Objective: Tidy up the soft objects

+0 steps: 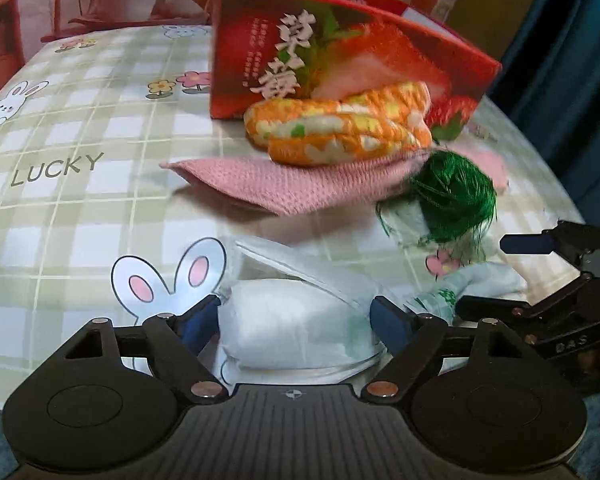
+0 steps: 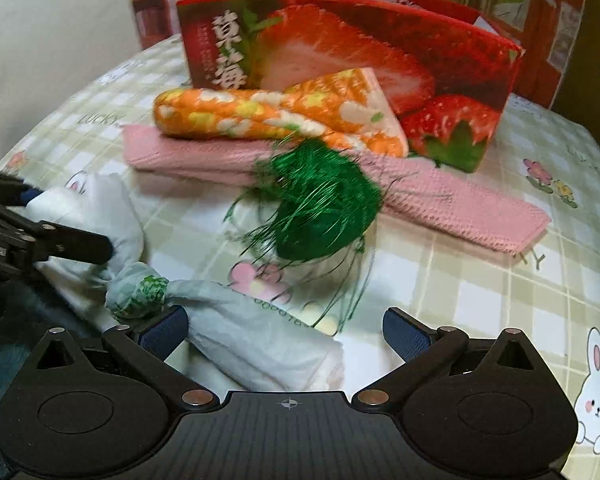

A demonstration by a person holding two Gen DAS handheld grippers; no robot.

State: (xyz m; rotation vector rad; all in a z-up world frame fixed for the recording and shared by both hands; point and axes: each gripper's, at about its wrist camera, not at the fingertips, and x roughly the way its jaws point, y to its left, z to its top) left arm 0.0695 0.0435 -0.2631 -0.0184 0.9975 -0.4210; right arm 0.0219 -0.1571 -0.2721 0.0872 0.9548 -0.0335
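At lower centre, our left gripper (image 1: pixel 298 318) pinches the crinkly white plastic-wrapped soft pack (image 1: pixel 284 332); our right gripper (image 2: pixel 286 326) stands spread around its knotted tail. Beyond lie a shiny green thread tuft (image 2: pixel 324 204), a pink knitted cloth (image 2: pixel 460 200), an orange floral quilted roll (image 2: pixel 236 116), then a red strawberry-printed cardboard box (image 2: pixel 440 48) at upper centre.

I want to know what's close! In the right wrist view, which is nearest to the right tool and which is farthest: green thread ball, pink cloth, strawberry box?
From the right tool:
1. Green thread ball, middle, just ahead.
2. Pink cloth, lying behind the ball.
3. Strawberry box, standing at the back.
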